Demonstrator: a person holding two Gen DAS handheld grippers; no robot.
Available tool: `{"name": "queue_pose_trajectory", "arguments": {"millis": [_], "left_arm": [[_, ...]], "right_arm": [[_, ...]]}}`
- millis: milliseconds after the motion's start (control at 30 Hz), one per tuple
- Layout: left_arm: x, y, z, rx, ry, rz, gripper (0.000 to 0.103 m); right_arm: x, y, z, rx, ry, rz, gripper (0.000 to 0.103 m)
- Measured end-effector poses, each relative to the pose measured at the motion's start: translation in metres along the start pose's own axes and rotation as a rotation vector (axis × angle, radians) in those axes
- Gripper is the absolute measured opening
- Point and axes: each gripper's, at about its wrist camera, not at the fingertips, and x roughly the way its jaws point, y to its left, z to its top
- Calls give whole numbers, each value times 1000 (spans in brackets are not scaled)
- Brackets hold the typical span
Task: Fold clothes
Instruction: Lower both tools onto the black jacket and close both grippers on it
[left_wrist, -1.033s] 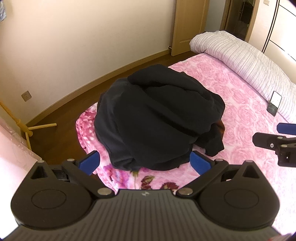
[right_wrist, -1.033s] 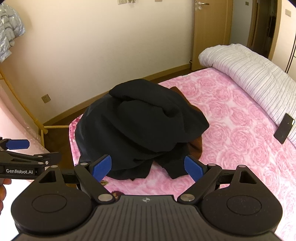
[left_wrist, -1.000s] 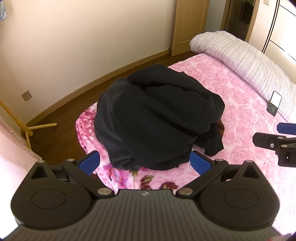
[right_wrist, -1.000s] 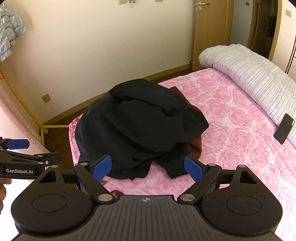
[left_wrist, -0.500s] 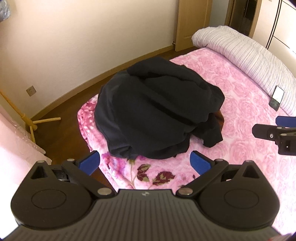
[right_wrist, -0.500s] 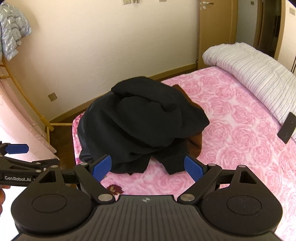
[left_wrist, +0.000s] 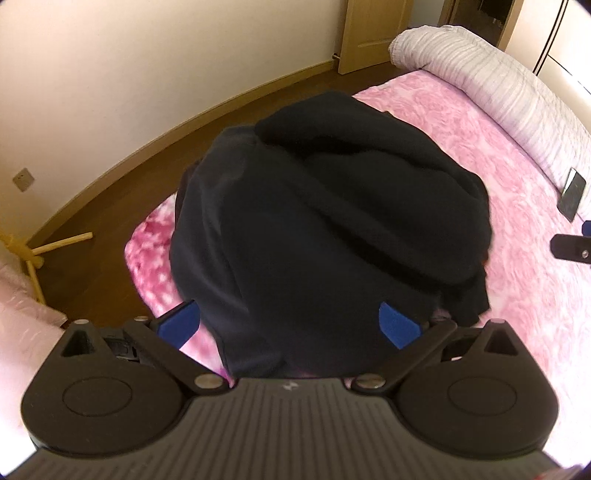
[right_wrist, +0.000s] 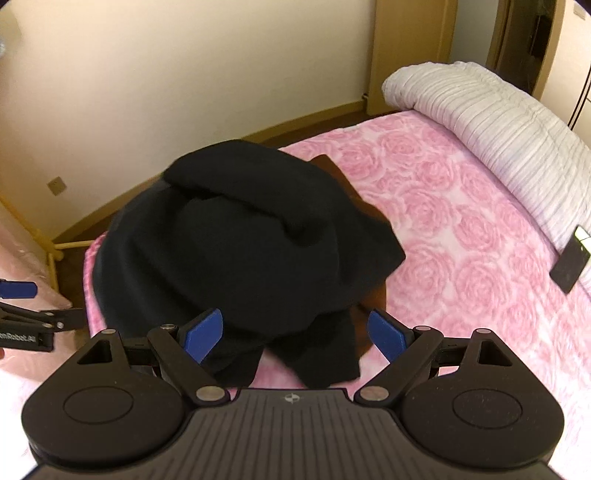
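Both my grippers, left gripper (left_wrist: 290, 323) and right gripper (right_wrist: 295, 334), hover with jaws wide open and empty over the heap of black clothes (left_wrist: 325, 221) on the bed (left_wrist: 517, 236) corner. I'd say pinch one loose edge, not the bulk. It's crumpled and rumpled, with something brown (right_wrist: 369, 295) peeking from under it.

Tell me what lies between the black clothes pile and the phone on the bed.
Only bare pink rose blanket separates the black clothes pile from the phone, clearest in the right wrist view.
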Motion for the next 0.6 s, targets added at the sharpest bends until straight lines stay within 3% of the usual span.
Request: {"name": "queue_pose_trajectory", "arguments": {"millis": [200, 467, 600], "left_arm": [[60, 43, 42, 6, 13, -26, 102], [115, 61, 74, -61, -6, -282, 102], [133, 45, 74, 14, 37, -259, 100]], "right_arm": [[62, 2, 48, -102, 19, 5, 88], [160, 13, 95, -230, 87, 52, 88], [190, 15, 104, -226, 107, 62, 88]]}}
